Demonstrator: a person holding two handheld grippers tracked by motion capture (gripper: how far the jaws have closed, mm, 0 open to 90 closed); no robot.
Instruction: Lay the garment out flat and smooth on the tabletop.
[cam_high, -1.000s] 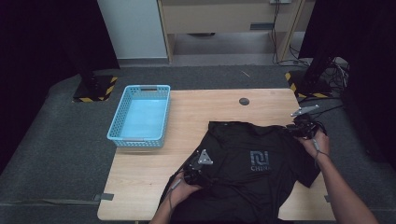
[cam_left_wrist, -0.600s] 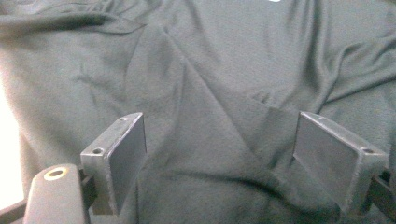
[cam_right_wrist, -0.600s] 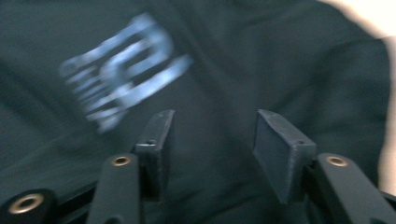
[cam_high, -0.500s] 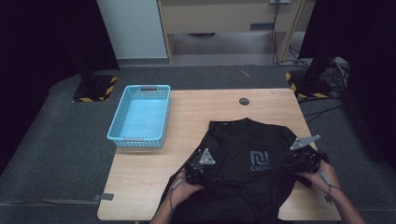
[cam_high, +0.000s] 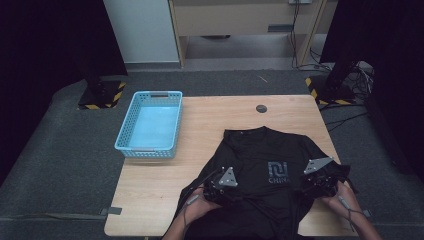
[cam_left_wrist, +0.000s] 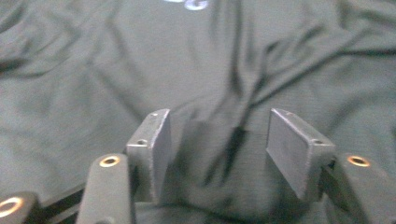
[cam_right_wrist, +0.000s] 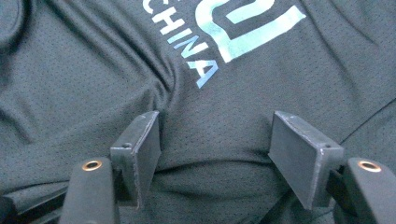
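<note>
Far off to the left of my left tongs, a light blue plastic basket with a perforated wall sits on the pale wooden surface, well apart from anything I touch. My left tongs rest low on the black mesh T-shirt with a pale logo and the word CHINA on its chest, on the side of the shirt nearer the basket. Their jaws have just been closing and stand apart, with a raised fold of the black fabric between them; the pads do not press it. The shirt lies spread flat on the surface, collar pointing away from me, its printed logo between my two tongs. My right tongs sit on the shirt's other side, near the sleeve. Their jaws have just been opening and stand apart too, with cloth bunched up between them but not pinched. Beyond both tongs, past the collar, a small dark round disc lies on the surface.
</note>
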